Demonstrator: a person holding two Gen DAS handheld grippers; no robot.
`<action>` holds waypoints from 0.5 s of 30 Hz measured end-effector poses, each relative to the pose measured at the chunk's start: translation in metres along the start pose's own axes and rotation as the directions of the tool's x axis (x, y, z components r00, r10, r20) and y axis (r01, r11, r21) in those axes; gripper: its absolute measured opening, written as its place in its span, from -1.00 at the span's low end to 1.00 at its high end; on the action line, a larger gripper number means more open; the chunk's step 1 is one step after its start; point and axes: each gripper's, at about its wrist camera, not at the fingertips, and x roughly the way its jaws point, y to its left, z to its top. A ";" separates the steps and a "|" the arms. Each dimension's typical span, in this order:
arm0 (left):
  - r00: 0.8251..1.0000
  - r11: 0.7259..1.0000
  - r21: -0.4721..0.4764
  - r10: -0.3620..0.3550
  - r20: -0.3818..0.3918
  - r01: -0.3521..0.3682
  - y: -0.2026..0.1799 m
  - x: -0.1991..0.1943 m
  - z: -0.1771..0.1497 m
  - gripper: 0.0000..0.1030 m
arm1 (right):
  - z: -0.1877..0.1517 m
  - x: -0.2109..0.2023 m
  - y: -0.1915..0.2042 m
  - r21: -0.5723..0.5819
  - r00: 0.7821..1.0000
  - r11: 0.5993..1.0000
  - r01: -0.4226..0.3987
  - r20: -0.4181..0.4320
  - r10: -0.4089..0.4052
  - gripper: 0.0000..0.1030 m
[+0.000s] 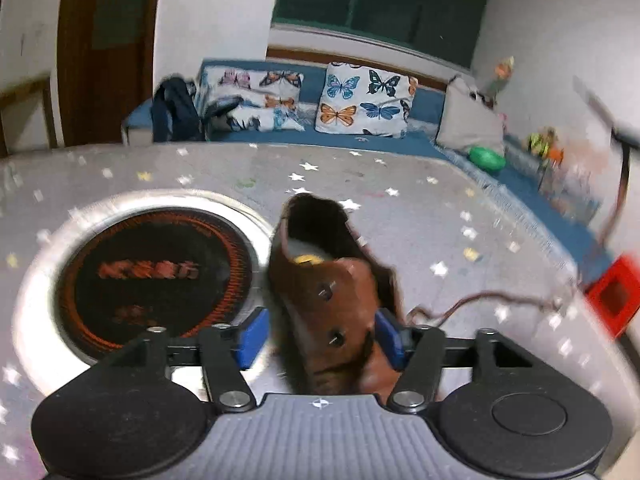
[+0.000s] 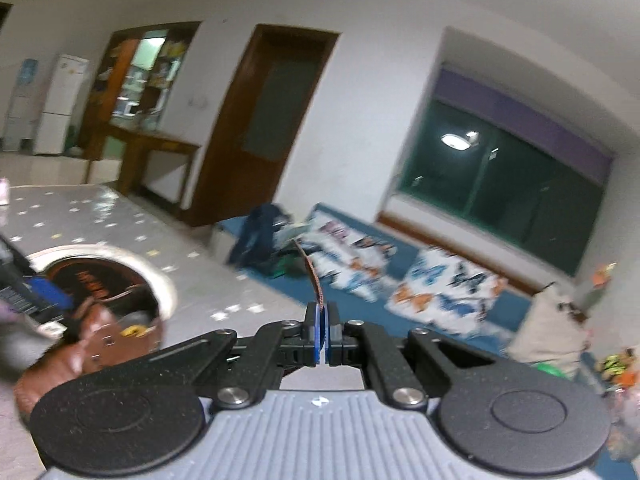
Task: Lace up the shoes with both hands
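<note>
1. Shoe first: our brown leather shoe (image 1: pixel 332 304) lies on the grey star-speckled bench (image 1: pixel 400 184), just beside a round silver-rimmed black hotplate (image 1: pixel 152 276), its opening facing away from us.
2. We have the left tool (image 1: pixel 320 342) straddling the shoe's front, blue pads (image 1: pixel 250 338) on either flank. The pads stand wide; the right one sits against the leather, but blur stops us saying whether they are pressing. Our read: it is there to steady the shoe while the lace is pulled.
3. We hold the right tool (image 2: pixel 322 334) up and off to the shoe's right side, jaws together and clamped on the tip of the thin brown shoelace (image 2: pixel 314 280), which sticks up past the pads.
4. From the left wrist view, that lace (image 1: pixel 480 300) trails from the shoe's right side across the bench and climbs toward the raised tool, so we judge we are drawing slack through an eyelet (image 1: pixel 338 338).
5. Eyelets further up look empty, so much lacing remains.
</note>
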 end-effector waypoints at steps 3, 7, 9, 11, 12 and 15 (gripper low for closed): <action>0.998 0.991 0.118 0.062 -0.007 -0.060 -0.008 -0.001 -0.011 0.60 | 0.003 -0.004 -0.009 -0.012 0.998 0.998 0.057 0.033 -0.056 -0.97; 0.997 0.978 0.197 0.078 -0.014 -0.074 -0.018 0.003 -0.019 0.88 | 0.007 -0.005 -0.011 -0.026 0.993 0.995 0.098 0.061 -0.097 -0.97; 0.997 0.971 0.229 0.073 -0.016 -0.067 -0.023 0.004 -0.021 0.92 | 0.007 -0.003 -0.007 -0.044 0.992 0.993 0.109 0.068 -0.106 -0.97; 0.997 0.965 0.255 0.072 -0.026 -0.063 -0.027 0.005 -0.022 0.97 | 0.007 -0.002 -0.002 -0.059 0.991 0.991 0.116 0.077 -0.112 -0.97; 0.996 0.963 0.262 0.078 -0.033 -0.067 -0.028 0.007 -0.022 0.97 | 0.008 -0.002 0.001 -0.064 0.990 0.991 0.116 0.083 -0.111 -0.97; 0.996 0.962 0.266 0.077 -0.041 -0.063 -0.030 0.008 -0.021 0.97 | 0.017 -0.008 0.010 -0.086 0.986 0.990 0.107 0.135 -0.095 -0.97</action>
